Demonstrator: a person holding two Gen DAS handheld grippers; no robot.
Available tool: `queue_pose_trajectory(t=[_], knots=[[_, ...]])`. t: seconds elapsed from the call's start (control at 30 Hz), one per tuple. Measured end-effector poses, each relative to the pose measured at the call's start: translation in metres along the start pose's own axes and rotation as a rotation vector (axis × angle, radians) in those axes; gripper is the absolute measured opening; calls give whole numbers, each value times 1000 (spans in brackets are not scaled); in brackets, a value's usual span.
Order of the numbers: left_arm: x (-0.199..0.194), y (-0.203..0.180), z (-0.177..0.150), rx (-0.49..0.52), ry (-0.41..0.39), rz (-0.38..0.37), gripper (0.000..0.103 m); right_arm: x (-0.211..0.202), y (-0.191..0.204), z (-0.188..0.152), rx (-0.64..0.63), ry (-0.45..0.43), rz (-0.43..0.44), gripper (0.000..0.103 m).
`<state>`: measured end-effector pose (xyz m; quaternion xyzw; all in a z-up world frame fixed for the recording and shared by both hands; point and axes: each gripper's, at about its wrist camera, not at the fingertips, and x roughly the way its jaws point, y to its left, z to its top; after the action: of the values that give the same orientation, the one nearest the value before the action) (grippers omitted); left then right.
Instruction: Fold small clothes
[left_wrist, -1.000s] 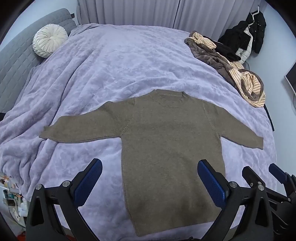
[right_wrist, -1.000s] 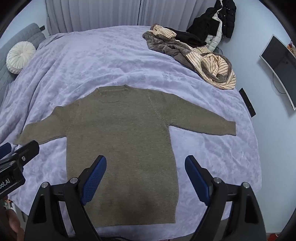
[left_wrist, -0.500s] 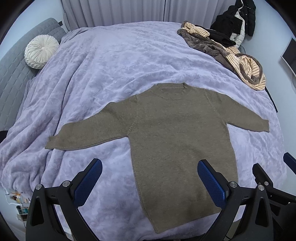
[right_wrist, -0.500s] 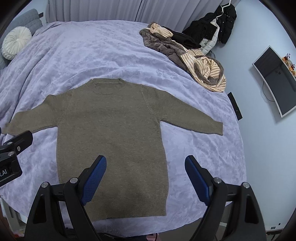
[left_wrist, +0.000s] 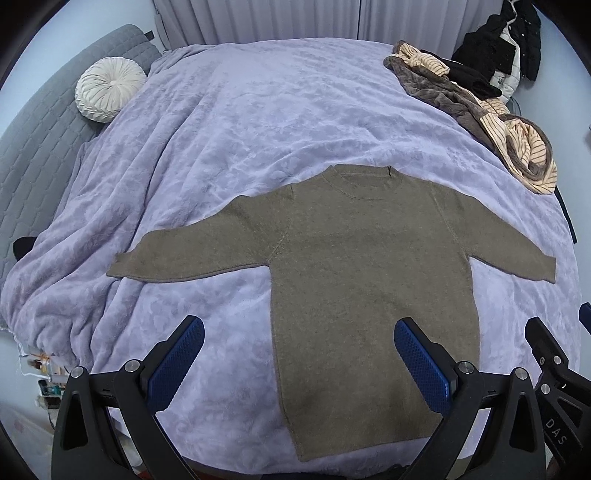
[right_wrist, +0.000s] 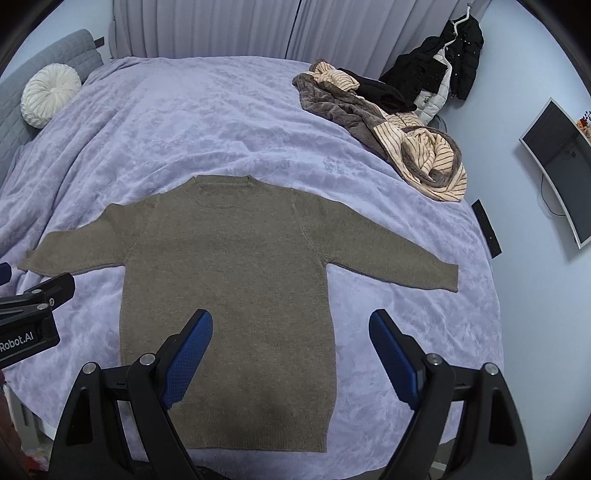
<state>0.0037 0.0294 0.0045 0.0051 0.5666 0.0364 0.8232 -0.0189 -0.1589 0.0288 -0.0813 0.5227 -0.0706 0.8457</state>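
A brown knit sweater lies flat on the lilac bedspread, neck away from me, both sleeves spread out. It also shows in the right wrist view. My left gripper is open and empty, held above the sweater's lower left hem. My right gripper is open and empty above the lower right hem. Part of the right gripper shows at the right edge of the left wrist view, and part of the left gripper at the left edge of the right wrist view.
A heap of striped and brown clothes lies at the bed's far right. A round white cushion sits at the far left by a grey headboard. Dark jackets hang beyond. A monitor stands at right.
Both grippers have drawn back and risen slightly, so the sweater sits a little farther off. The sweater has not moved. Both grippers stay open.
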Motion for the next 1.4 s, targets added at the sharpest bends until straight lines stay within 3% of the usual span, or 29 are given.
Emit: queue_pose_trajectory(t=[0.13,0.3,0.5,1.07,1.4], knots=[[-4,-5,2,-16,-12,26,103,7,-11,3,4,-1,48,89],[-18,-18,0,2,-98,59,103,16,-19,4,3,-1,90,89],[-5,-33,8,4,26,27,103,25,-28,8,2,1,126,89],[10,-75,28,-9,43,97,103,57,-58,27,1,22,155,89],[24,-110,49,6,61,89,103,81,-86,37,30,46,157,89]])
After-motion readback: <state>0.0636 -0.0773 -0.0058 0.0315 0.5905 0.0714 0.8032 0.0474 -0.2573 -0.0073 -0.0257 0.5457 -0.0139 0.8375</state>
